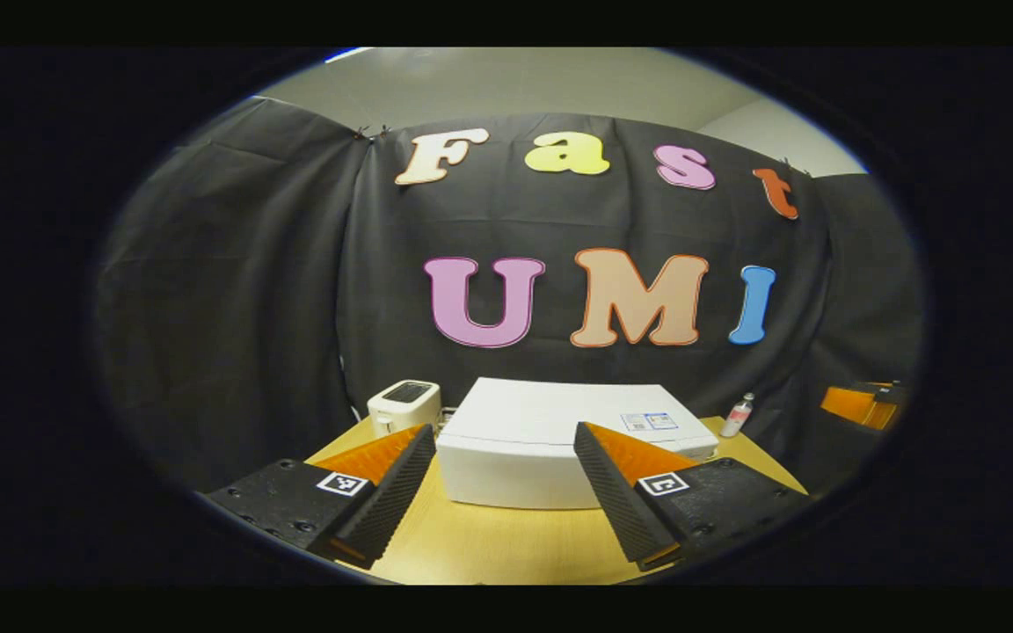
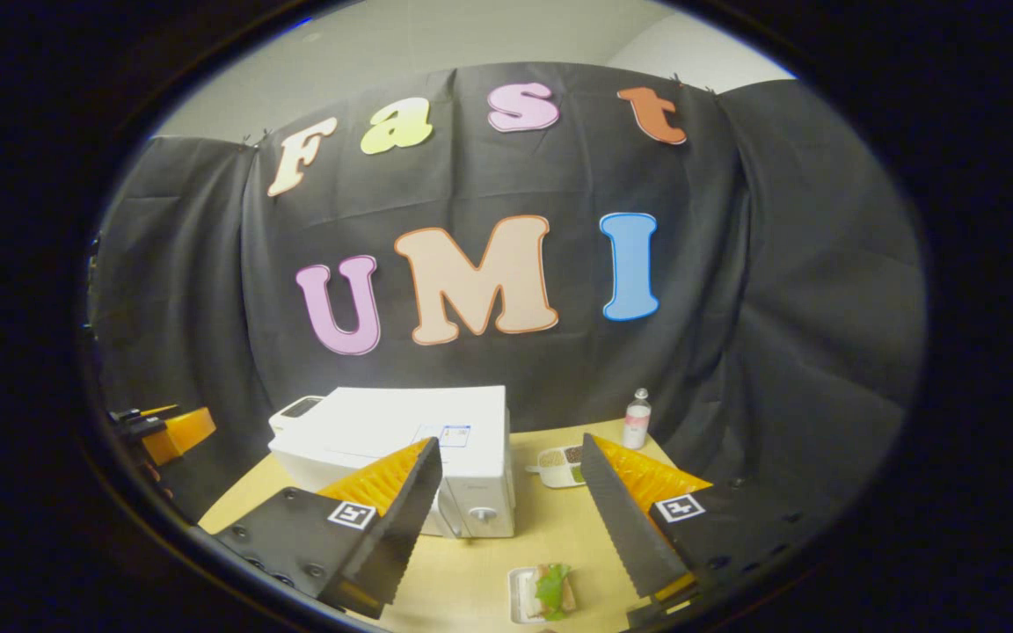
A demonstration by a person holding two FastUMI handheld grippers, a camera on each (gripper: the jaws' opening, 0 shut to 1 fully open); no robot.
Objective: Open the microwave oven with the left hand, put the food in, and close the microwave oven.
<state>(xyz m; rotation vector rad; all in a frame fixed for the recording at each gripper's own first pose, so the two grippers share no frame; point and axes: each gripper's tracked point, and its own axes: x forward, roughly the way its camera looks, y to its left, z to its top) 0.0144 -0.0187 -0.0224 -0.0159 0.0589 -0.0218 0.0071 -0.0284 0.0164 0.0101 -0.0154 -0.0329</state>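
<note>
Both grippers spread wide and empty before the shut microwave oven

The left gripper [image 1: 498,492] hangs open in front of the white microwave oven [image 1: 559,440] on the wooden table [image 1: 506,545]. The right gripper [image 2: 511,527] gapes empty too. A sandwich on a small tray [image 2: 546,593] lies near the oven's front right corner; a divided dish [image 2: 562,466] and a bottle [image 2: 638,418] sit right of the oven, a toaster [image 1: 404,406] at its left.

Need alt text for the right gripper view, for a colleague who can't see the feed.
The right gripper hangs open above a wooden table, holding nothing. Ahead to the left stands a closed white microwave; a plate of food with a green leaf lies near the bottom between the fingers. Farther back are a divided food tray and a small bottle.
</note>
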